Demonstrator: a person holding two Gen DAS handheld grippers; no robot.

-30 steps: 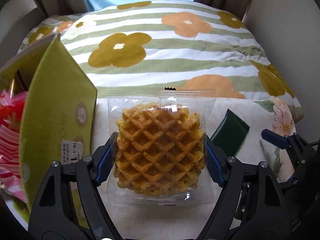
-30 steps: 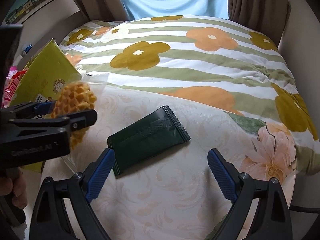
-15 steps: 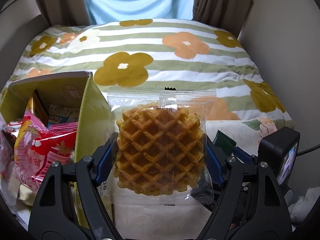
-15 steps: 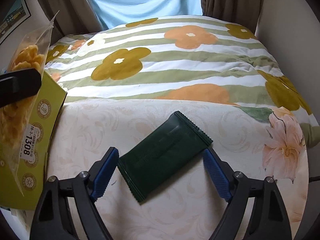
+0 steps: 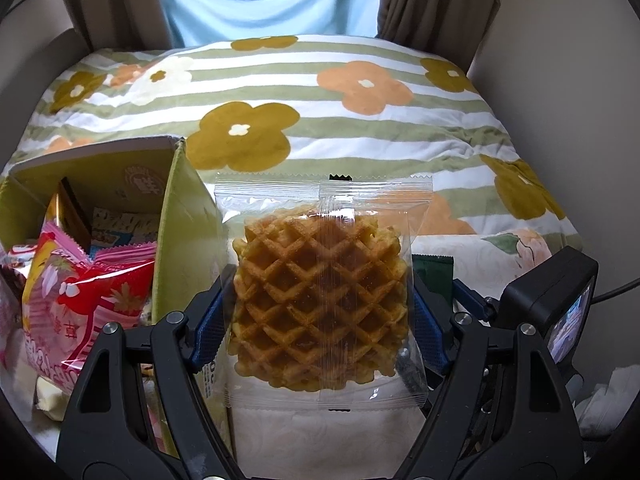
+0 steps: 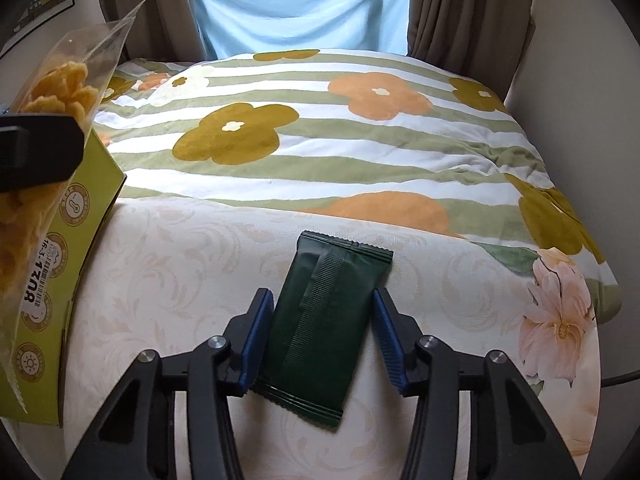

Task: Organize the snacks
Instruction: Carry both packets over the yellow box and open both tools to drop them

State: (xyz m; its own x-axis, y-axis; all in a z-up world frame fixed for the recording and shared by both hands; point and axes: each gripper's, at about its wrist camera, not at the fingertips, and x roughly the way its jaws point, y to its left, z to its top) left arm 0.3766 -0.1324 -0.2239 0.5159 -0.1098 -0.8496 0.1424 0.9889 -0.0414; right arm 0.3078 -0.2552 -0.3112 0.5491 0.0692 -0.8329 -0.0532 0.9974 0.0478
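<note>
Two grippers are working side by side over a cream patterned cloth (image 6: 168, 264). The left gripper (image 5: 320, 316) is being held raised and level, pointing toward the window, with the open green box (image 5: 176, 216) just to its left. The right gripper (image 6: 320, 336) is reaching low over the cloth, angled down onto it, and its black body is showing at the right edge of the left view.

Beyond both grippers a striped blanket with big flowers (image 6: 320, 136) is lying, with brown curtains (image 6: 460, 4) and a pale blue curtain (image 6: 296, 0) behind it. Inside the box, left of the left gripper, pink and red snack packets (image 5: 80, 292) are piling up.

The left gripper is clamping a clear-wrapped waffle (image 5: 320, 304) between its blue pads, holding it upright beside the box wall. The right gripper's jaws are narrowing around a dark green packet (image 6: 324, 332) lying flat on the cloth; the left pad is touching its edge, while the right pad is sitting right at the other edge, and I cannot tell whether it is pressing yet.
</note>
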